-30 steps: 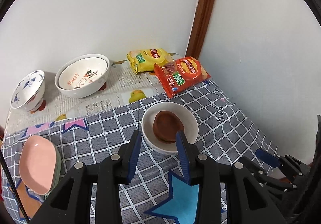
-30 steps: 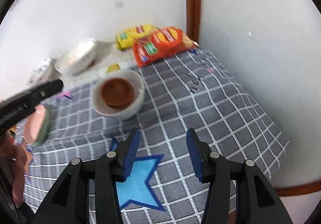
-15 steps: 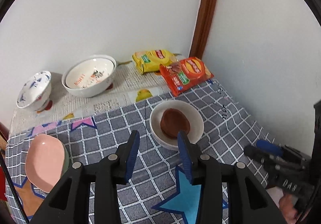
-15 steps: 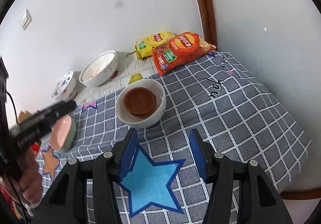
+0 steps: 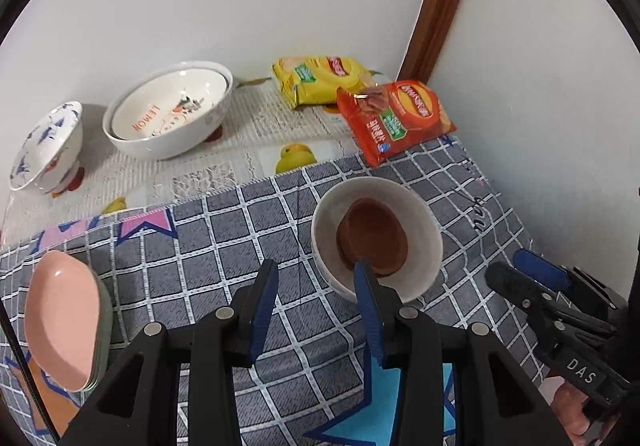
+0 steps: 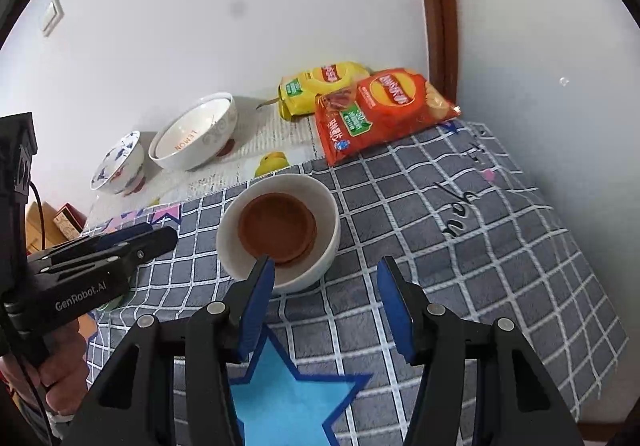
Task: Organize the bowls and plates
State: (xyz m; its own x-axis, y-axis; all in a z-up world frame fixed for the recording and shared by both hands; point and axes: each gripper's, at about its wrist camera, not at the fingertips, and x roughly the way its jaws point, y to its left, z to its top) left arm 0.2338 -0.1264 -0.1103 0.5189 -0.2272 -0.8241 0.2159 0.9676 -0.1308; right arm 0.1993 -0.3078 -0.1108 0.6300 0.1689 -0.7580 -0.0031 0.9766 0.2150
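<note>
Left wrist view is showing, from left, a pink plate (image 5: 60, 320) hiding most of a greenish plate beneath (only its edge peeking out), then the left gripper (image 5: 316, 278) standing spread and empty. Its right finger is covering the near rim of the white bowl (image 5: 424, 222) holding a brown dish (image 5: 372, 234) on the checked cloth (image 5: 224, 234), and the right gripper (image 6: 326, 270), also spread and empty, is getting cut off at the right edge.

Glossy glazed ceramic white bowl (image 5: 424, 222), matt brown dish (image 6: 278, 228) sitting inside, soft napped checked cloth (image 6: 460, 246), shiny crinkled plastic snack bags (image 5: 396, 118), black matt plastic gripper bodies showing.
</note>
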